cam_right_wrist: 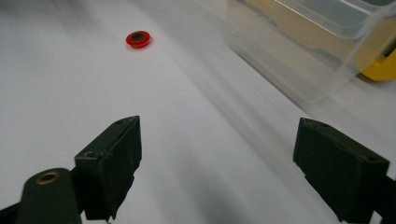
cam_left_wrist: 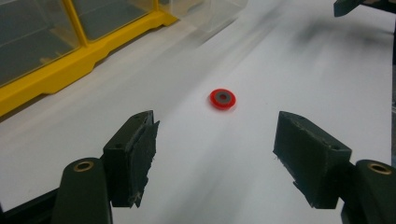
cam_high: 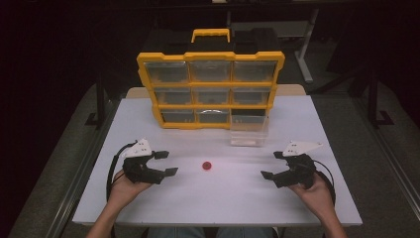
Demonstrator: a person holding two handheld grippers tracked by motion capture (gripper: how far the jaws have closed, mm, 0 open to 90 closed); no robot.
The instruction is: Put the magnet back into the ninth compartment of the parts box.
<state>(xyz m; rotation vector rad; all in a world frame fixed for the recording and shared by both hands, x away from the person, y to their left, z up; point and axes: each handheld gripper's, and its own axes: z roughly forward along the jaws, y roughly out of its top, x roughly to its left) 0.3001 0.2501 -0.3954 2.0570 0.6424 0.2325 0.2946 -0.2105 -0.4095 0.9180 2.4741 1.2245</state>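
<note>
A small red ring with a dark centre [cam_high: 206, 165] lies flat on the white table [cam_high: 218, 198] between the two grippers. My left gripper [cam_high: 166, 163] stands open to its left, jaws pointing at the ring [cam_left_wrist: 222, 99], with nothing between them. At the table's right my right gripper [cam_high: 273, 165] is open too, jaws aimed leftward, and the ring [cam_right_wrist: 138, 38] lies far ahead of it. A clear plastic drawer [cam_high: 249, 131] stands pulled out on the table in front of the yellow organizer [cam_high: 211, 89].
The yellow organizer [cam_left_wrist: 70, 70] with several clear drawers stands upright at the table's back. Its bottom-right slot is where the clear drawer [cam_right_wrist: 299, 51] sits pulled out. Both of the person's hands rest near the table's front edge.
</note>
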